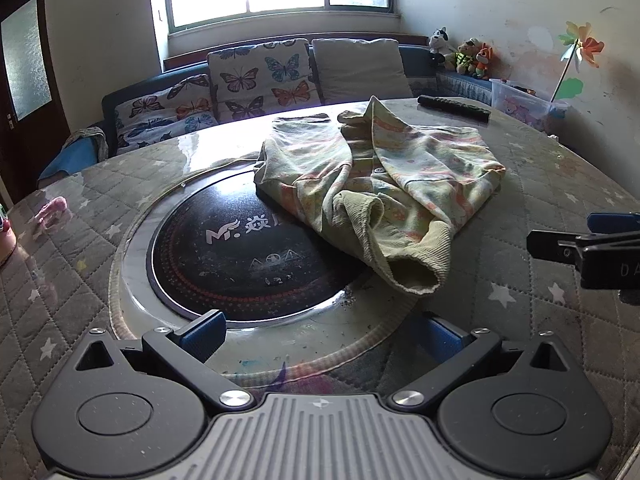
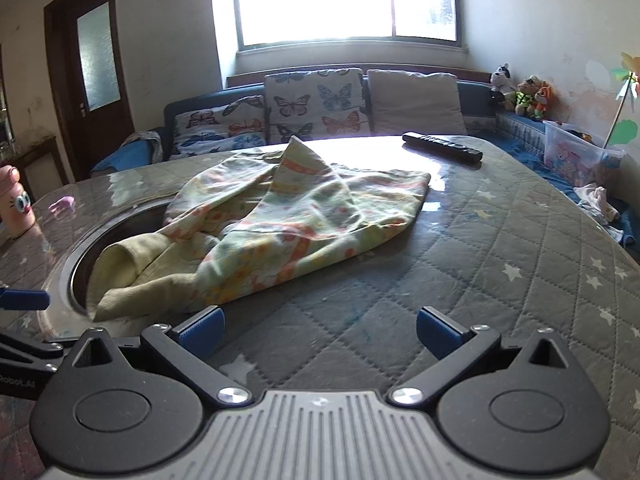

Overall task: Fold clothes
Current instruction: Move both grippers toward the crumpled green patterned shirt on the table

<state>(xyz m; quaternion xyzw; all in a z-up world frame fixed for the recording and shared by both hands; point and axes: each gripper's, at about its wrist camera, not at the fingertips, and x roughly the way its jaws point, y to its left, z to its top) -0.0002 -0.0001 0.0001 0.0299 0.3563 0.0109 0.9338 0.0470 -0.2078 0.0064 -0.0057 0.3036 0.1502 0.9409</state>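
Here we see patterned garment (image 1: 372,184) crumpled on quilted table (image 1: 540,280), partly over black cooktop (image 1: 240,256); its logo shows in left view only. Left gripper (image 1: 324,336) and right gripper (image 2: 318,330) both spread wide, empty. Right view alone shows pink bottle (image 2: 16,204).

The garment (image 1: 372,184) covers the right part of the cooktop (image 1: 240,256), hiding the end of its white logo. At the left wrist view's right edge the right gripper (image 1: 592,248) is cut off, its jaws unreadable there. The window (image 2: 344,0) is blown out to white.
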